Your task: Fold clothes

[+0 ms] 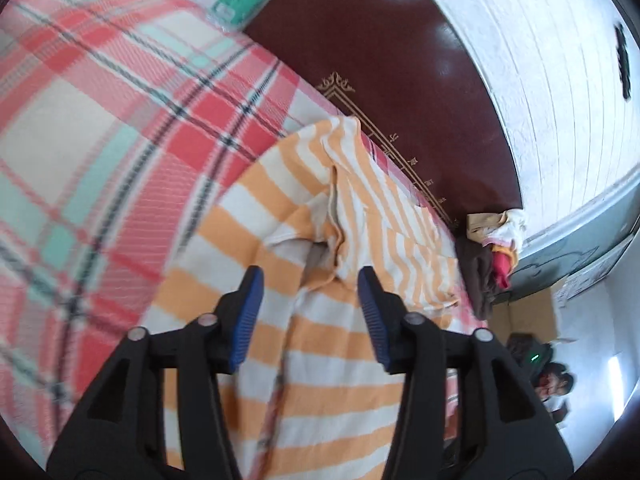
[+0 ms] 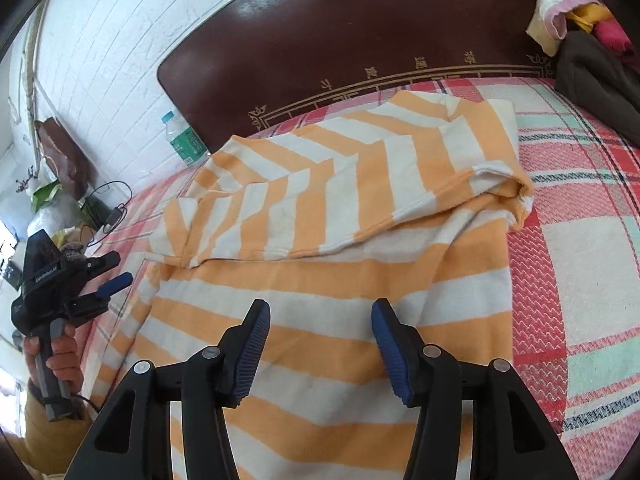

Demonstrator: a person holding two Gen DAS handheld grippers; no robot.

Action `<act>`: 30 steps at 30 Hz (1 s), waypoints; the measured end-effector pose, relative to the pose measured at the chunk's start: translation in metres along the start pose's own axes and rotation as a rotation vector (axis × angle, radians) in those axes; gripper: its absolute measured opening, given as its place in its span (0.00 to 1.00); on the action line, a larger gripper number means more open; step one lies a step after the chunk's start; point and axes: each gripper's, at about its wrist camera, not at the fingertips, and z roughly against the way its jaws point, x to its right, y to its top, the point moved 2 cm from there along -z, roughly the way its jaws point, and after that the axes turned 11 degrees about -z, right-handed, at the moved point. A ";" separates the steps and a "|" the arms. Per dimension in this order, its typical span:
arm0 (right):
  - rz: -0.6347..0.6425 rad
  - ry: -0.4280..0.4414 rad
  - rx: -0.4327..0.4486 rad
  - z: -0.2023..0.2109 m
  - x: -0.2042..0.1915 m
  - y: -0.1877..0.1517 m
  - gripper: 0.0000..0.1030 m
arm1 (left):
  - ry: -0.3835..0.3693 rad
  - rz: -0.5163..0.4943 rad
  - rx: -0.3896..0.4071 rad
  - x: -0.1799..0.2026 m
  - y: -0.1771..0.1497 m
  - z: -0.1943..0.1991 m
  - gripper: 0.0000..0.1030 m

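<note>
Room: I see a bed [image 2: 580,240] under a red, mint and cream plaid cover, a dark headboard [image 2: 360,32] behind it and a white wall beyond.
Shirt: an orange-and-white striped shirt [image 2: 320,280] lies spread on the bed. Its far part is doubled over the body in a slanted flap, with a sleeve end at the right.
Long axis: I judge it runs from my tools toward the headboard.
Right tool: my right tool [image 2: 320,340] hovers over the near body of the shirt, jaws apart, holding nothing.
Left tool: my left tool [image 1: 310,312] is also spread wide and empty. In the right view it sits off the shirt's left edge, gripped by a hand [image 2: 56,364].
Direction: the flap lies straight ahead of the right tool and ahead and to the right of the left one.
Nearer: the right tool, I judge, is closer to the flap's loose hem.
Stage: partly folded; I cannot tell which fold follows.
Other: a clothes pile [image 2: 580,40] sits at the bed's far right corner, a bottle [image 2: 184,140] at the left.
</note>
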 end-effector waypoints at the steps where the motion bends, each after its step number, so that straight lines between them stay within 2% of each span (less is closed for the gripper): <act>1: 0.023 0.018 -0.006 0.001 -0.008 0.000 0.53 | 0.030 -0.032 0.002 0.000 -0.004 0.008 0.54; 2: 0.060 0.025 -0.010 0.001 -0.019 -0.001 0.53 | 0.060 -0.064 0.005 0.000 -0.008 0.017 0.57; 4: 0.135 0.056 -0.029 -0.001 -0.044 -0.004 0.54 | 0.119 -0.129 0.010 0.001 -0.016 0.034 0.69; 7: 0.245 0.117 -0.068 -0.014 -0.085 -0.014 0.56 | 0.221 -0.243 -0.024 0.001 -0.032 0.051 0.70; 10: 0.350 0.169 -0.118 -0.026 -0.121 -0.031 0.57 | 0.238 -0.314 -0.139 -0.007 -0.059 0.052 0.70; 13: 0.422 0.201 -0.179 -0.037 -0.148 -0.050 0.57 | 0.282 -0.350 -0.220 -0.013 -0.085 0.050 0.70; 18: 0.472 0.232 -0.227 -0.041 -0.171 -0.073 0.58 | 0.222 -0.347 -0.251 -0.016 -0.109 0.065 0.70; 20: 0.486 0.237 -0.235 -0.042 -0.179 -0.080 0.60 | 0.199 -0.354 -0.255 -0.014 -0.115 0.070 0.62; 22: 0.499 0.242 -0.239 -0.042 -0.185 -0.084 0.60 | 0.179 -0.375 -0.272 -0.010 -0.120 0.073 0.20; 24: 0.531 0.241 -0.238 -0.041 -0.193 -0.089 0.60 | 0.150 -0.361 -0.261 -0.008 -0.119 0.079 0.12; 27: 0.595 0.237 -0.228 -0.040 -0.208 -0.099 0.60 | 0.059 -0.271 -0.208 -0.012 -0.105 0.090 0.11; 30: 0.718 0.255 -0.217 -0.034 -0.226 -0.117 0.60 | -0.035 -0.160 -0.153 -0.023 -0.085 0.103 0.11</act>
